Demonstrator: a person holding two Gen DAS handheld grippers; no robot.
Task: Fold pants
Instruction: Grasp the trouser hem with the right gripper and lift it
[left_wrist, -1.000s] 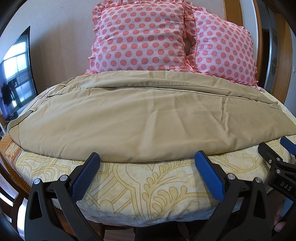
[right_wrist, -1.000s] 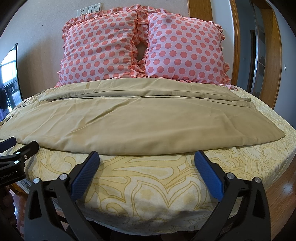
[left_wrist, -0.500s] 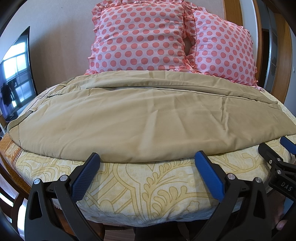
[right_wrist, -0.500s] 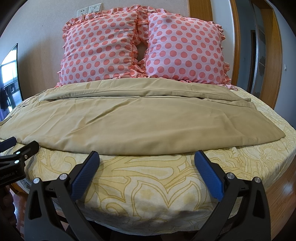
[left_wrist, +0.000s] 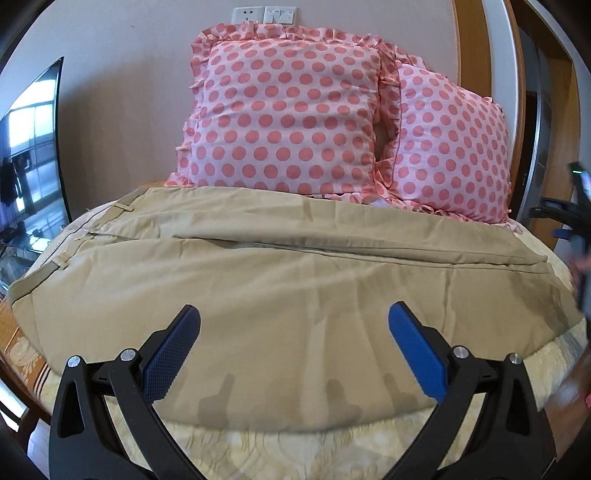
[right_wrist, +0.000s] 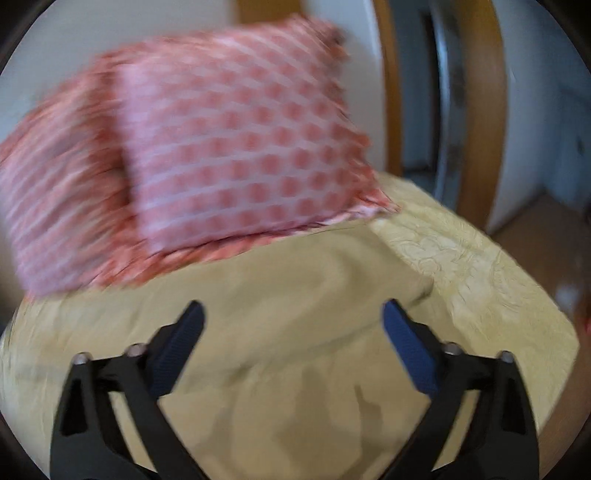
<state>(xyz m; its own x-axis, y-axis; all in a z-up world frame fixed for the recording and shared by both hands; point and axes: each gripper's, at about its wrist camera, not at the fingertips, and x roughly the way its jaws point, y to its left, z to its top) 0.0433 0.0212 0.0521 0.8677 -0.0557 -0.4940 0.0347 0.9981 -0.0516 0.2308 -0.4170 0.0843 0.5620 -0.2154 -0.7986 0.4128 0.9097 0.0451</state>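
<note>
Tan pants (left_wrist: 280, 295) lie flat across the bed, waistband at the left, leg ends at the right. My left gripper (left_wrist: 293, 332) is open and empty, hovering above the near side of the pants. My right gripper (right_wrist: 293, 328) is open and empty above the leg end of the pants (right_wrist: 295, 332); that view is blurred by motion. The right gripper also shows at the right edge of the left wrist view (left_wrist: 569, 221).
Two pink polka-dot pillows (left_wrist: 288, 122) stand against the wall behind the pants. The yellow patterned bedspread (left_wrist: 332, 454) shows at the near edge and at the right (right_wrist: 480, 273). A TV screen (left_wrist: 29, 155) stands at the left, a wooden door frame (right_wrist: 476, 110) at the right.
Both grippers have moved forward from the bed's near edge to over the pants. The right gripper has swung right toward the leg ends and is moving fast.
</note>
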